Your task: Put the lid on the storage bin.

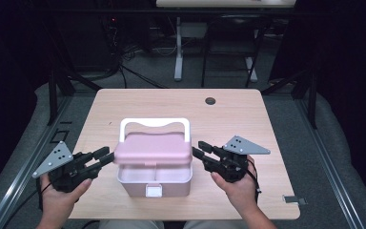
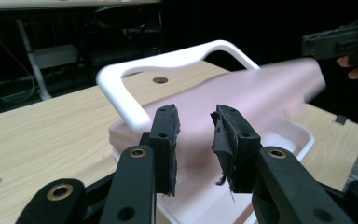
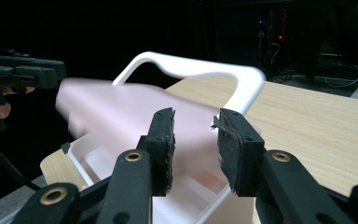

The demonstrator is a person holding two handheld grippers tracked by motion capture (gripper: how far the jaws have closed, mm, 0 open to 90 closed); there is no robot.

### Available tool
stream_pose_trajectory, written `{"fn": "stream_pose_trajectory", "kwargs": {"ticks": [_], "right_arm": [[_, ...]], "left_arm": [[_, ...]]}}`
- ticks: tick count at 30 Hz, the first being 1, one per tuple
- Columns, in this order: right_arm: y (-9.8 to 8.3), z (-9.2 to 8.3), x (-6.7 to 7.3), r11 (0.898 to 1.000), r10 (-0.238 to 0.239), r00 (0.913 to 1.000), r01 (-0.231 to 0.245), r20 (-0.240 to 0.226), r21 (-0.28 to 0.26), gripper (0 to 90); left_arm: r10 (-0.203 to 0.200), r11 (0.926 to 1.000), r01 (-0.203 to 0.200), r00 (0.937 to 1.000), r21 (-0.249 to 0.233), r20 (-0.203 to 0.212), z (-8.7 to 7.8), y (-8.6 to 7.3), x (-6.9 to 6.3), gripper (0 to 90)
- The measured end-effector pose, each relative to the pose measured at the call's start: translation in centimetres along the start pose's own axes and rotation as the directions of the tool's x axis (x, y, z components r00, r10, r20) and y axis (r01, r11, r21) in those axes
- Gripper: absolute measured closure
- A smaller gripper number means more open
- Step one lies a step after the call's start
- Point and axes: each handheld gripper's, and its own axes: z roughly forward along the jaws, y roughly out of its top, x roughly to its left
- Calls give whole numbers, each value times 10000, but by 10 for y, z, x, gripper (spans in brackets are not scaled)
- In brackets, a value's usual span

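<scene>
Woodgrain covers the table point(image 1: 124, 102), a pale rectangular top with rounded corners and a small dark round grommet point(image 1: 210, 100) near its far edge. Around it the room is dim: grey carpeted floor, dark metal rails running along both sides, and beyond the far edge the white leg of another desk point(image 1: 178, 52) with loose cables on the floor beside it. A small grey tag point(image 1: 295, 200) sits at the near right corner of the top. The pink storage box point(image 1: 153, 183) stands near the middle of the near half, its white latch facing the person and its white handle point(image 1: 154, 123) swung up behind. Its pink lid point(image 1: 153, 149) is lifted and tilted above the open base, blurred in both gripper views, and a divided white interior shows beneath it. The left gripper point(image 1: 106, 156) reaches in at the lid's left end and the right gripper point(image 1: 199, 148) at its right end, each held in a hand rising from the near edge. Each pair of jaws stands apart with a clear gap between the pads; whether any pad actually touches the lid edge cannot be told from these pictures.
</scene>
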Motion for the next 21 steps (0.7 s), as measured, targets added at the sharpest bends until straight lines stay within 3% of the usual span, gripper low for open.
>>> {"fn": "stream_pose_trajectory", "kwargs": {"ticks": [9, 21], "right_arm": [[-5, 4, -4, 9997, 137, 9999, -138, 45, 219, 662], [-11, 7, -11, 9998, 68, 9986, -77, 517, 173, 617]], "left_arm": [[-247, 9994, 250, 9996, 235, -140, 7, -11, 9, 689], [-740, 9972, 747, 9939, 57, -816, 7, -15, 29, 594]]}}
